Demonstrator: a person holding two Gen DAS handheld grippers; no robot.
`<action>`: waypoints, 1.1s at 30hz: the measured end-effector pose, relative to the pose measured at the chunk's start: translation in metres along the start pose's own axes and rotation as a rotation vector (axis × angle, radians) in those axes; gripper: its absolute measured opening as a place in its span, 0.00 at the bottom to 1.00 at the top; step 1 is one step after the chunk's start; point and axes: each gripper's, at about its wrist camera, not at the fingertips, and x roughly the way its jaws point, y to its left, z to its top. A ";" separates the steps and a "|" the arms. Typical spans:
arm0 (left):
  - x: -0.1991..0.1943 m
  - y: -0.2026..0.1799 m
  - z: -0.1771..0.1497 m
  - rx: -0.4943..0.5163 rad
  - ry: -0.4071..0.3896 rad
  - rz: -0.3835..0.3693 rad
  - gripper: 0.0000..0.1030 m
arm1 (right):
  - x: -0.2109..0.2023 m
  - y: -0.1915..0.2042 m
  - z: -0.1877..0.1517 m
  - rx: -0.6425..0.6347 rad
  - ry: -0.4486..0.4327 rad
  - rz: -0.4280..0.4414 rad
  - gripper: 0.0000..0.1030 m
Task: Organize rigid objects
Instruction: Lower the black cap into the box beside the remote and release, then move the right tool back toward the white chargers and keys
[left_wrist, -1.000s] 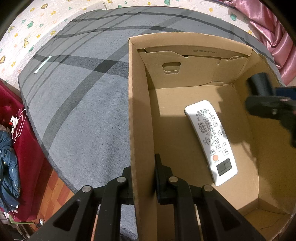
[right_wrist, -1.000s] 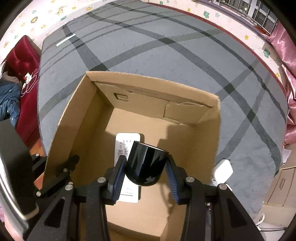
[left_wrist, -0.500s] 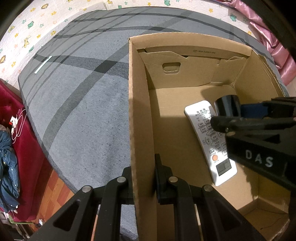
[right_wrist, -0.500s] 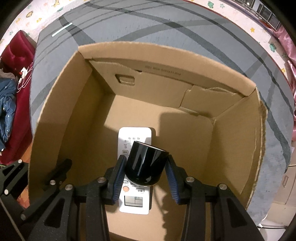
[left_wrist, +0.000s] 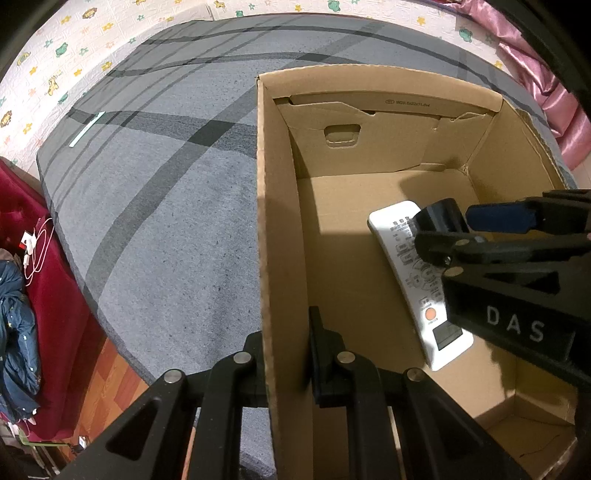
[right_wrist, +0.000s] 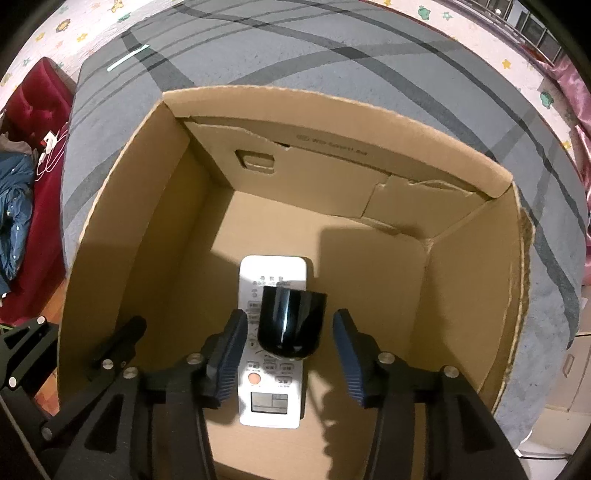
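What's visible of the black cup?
The cup is glossy black, smooth, probably ceramic or plastic, tapering to a rounded base; no handle shows. It lies tilted, base toward the camera, above the white remote inside the cardboard box. The right gripper has its jaws apart, with visible gaps on both sides of the cup. Whether it rests on the remote is unclear.

Bare box floor (right_wrist: 369, 280) beside remote (right_wrist: 271, 402)
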 end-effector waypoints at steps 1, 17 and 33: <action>0.000 0.000 0.000 -0.001 0.000 0.000 0.14 | 0.000 0.001 -0.001 0.003 -0.002 -0.001 0.55; 0.000 -0.001 0.000 0.001 0.001 0.009 0.14 | -0.034 -0.009 0.005 0.015 -0.085 -0.032 0.80; 0.000 -0.001 0.001 0.005 0.004 0.017 0.14 | -0.084 -0.047 -0.004 0.048 -0.167 -0.036 1.00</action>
